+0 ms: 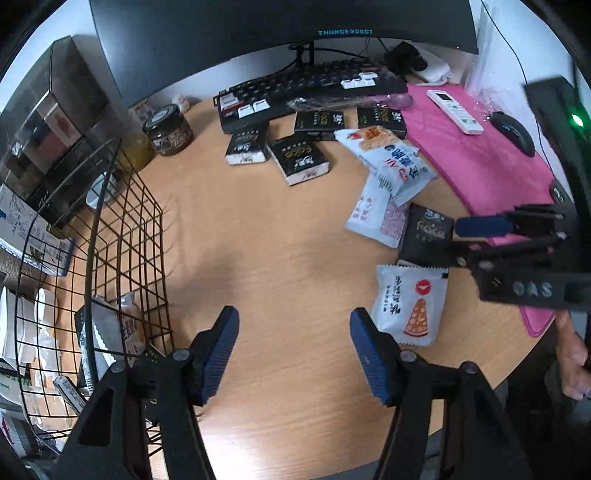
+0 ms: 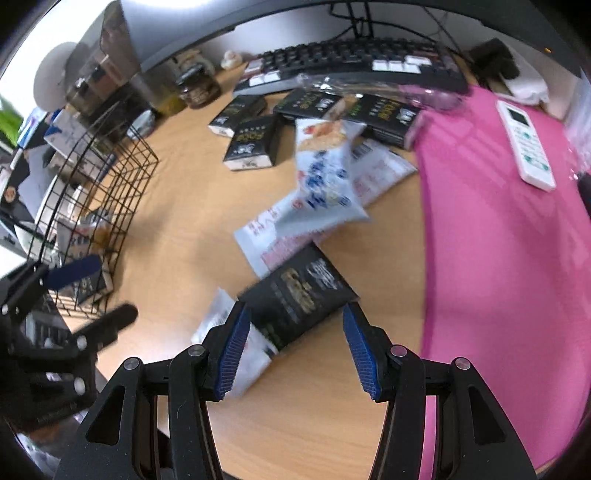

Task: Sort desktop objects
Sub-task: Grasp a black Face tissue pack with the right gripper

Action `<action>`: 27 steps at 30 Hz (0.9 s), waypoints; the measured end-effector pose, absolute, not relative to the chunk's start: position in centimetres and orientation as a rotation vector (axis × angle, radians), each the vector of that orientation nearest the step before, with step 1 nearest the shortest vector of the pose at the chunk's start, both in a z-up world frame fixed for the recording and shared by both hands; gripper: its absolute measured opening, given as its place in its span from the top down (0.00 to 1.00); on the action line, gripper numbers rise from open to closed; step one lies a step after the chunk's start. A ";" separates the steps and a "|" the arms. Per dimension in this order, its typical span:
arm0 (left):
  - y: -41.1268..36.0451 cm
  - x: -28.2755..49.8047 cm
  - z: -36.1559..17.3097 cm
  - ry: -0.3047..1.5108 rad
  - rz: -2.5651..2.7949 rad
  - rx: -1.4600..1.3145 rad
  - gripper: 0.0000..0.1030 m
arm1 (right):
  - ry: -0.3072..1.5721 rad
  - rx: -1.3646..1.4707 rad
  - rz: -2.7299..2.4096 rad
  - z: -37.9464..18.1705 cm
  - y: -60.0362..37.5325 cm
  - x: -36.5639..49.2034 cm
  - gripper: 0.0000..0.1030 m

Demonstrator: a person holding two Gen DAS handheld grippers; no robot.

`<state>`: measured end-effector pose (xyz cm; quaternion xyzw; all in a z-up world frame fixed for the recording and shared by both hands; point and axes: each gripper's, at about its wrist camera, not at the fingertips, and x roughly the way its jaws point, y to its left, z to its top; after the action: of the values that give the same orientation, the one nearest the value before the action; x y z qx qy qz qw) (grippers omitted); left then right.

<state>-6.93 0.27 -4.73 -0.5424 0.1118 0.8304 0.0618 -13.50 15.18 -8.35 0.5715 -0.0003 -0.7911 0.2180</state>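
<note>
Several black boxes [image 1: 298, 158] and white snack packets [image 1: 397, 162] lie scattered on the wooden desk [image 1: 258, 240]. My left gripper [image 1: 293, 339] is open and empty above bare desk, beside a black wire basket [image 1: 122, 236] that holds a few packets. A white pizza-print packet [image 1: 410, 304] lies just right of it. My right gripper [image 2: 293, 332] is open, its fingers on either side of a black box [image 2: 301, 295] that rests partly on a white packet [image 2: 221, 325]. The right gripper also shows in the left wrist view [image 1: 484, 230].
A keyboard [image 1: 310, 86] and monitor [image 1: 280, 26] stand at the back. A pink mat [image 2: 498, 236] on the right carries a white remote [image 2: 524, 144] and a mouse [image 1: 513, 133]. A jar [image 1: 168, 129] stands behind the basket.
</note>
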 end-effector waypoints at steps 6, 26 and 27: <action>-0.7 -6.7 -5.4 0.326 2.476 -1.634 0.34 | 0.054 1.645 -2.213 -9.3 11.6 -15.6 0.49; 6.6 -4.5 -7.9 0.617 2.331 -1.603 0.33 | 0.182 1.528 -2.318 -6.2 16.5 -10.8 0.54; 7.1 -4.6 -8.2 0.638 2.331 -1.612 0.33 | 0.175 1.525 -2.319 -6.1 17.0 -10.6 0.54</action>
<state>-4.58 7.06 -8.22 -0.5511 0.2180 0.7968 0.1178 -10.57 17.00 -6.08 0.5394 0.0620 -0.8203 0.1795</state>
